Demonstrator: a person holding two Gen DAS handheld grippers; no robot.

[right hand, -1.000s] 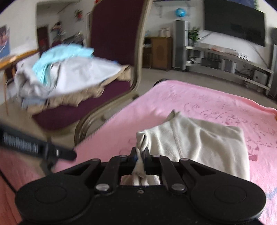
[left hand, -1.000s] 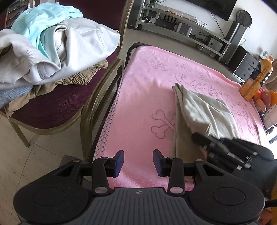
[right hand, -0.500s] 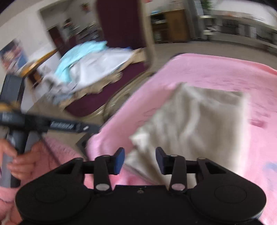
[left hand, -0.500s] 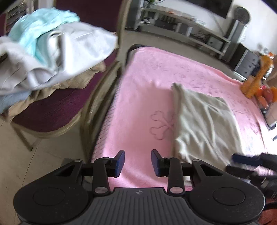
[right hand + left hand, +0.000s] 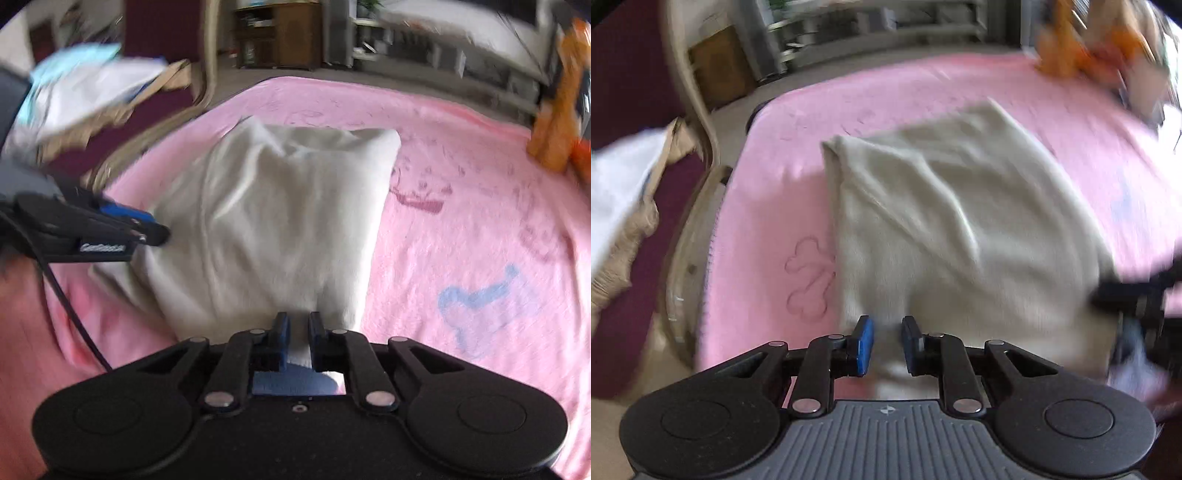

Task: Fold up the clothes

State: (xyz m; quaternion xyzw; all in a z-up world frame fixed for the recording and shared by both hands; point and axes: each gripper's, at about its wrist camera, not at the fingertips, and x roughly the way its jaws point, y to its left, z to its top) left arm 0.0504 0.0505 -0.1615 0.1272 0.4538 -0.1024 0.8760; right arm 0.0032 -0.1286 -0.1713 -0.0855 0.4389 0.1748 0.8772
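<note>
A cream folded garment (image 5: 960, 221) lies flat on the pink blanket (image 5: 768, 206). My left gripper (image 5: 887, 341) has its blue pads drawn close on the garment's near edge, towards its left corner, with cloth between them. In the right wrist view, my right gripper (image 5: 298, 332) is shut on the near edge of the same garment (image 5: 280, 206), and cloth fills the narrow gap. The left gripper (image 5: 147, 230) shows there at the garment's left side. The right gripper (image 5: 1108, 291) is a dark blur at the garment's right edge in the left wrist view.
A maroon chair (image 5: 698, 192) stands to the left of the blanket, with a pile of clothes (image 5: 85, 85) on its seat. An orange bottle (image 5: 557, 110) and fruit stand at the far right. Bone prints mark the pink blanket (image 5: 461, 221).
The right gripper let go of the bunched cloth, swung over and closed on the garment's near edge. The left gripper moved right onto the garment and its pads narrowed on the cloth.
</note>
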